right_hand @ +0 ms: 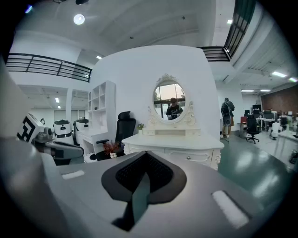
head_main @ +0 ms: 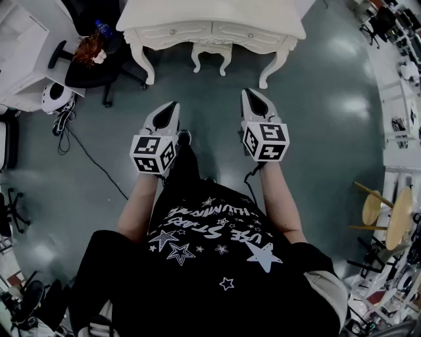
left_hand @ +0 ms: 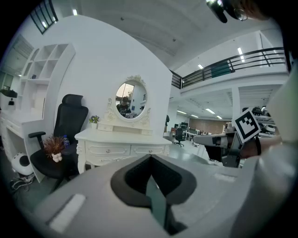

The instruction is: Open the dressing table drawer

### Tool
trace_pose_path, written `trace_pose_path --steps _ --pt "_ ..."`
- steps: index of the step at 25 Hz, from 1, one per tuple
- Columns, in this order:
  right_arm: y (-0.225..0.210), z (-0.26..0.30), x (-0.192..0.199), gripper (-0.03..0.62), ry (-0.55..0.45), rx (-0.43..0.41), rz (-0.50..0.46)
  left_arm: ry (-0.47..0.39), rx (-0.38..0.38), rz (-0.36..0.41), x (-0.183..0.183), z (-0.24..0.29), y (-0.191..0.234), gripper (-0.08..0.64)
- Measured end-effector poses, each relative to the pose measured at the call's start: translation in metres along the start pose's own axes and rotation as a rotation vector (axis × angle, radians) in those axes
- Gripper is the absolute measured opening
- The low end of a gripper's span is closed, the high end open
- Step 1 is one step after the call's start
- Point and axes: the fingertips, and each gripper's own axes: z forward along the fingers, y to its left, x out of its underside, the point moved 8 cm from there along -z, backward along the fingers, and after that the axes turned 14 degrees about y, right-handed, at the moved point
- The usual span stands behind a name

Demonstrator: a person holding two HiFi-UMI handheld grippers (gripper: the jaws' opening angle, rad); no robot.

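Far ahead of us stands one dressing table, its two drawers both closed, a knob on each. Nearer, well apart from it, we hold two claws, left claw and right claw, each pressed closed on nothing. One black chair sits far left.

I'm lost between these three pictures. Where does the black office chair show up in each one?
Head view: the black office chair is at top left, left of the white dressing table.
Left gripper view: chair near the left edge, left of the table.
Right gripper view: chair left of centre, again left of the table.
Shared landmark: the white dressing table, beside the chair in all three.
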Motion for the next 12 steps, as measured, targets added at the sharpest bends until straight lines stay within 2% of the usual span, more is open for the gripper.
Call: trace_pose_path --steps 8,12 --pt "0.013 -0.016 0.020 0.028 0.009 -0.012 0.009 0.027 -0.044 0.021 0.021 -0.023 -0.011 0.000" --pt "0.012 -0.018 0.027 0.028 0.010 -0.011 0.029 0.036 -0.039 0.015 0.028 -0.027 -0.014 0.001"
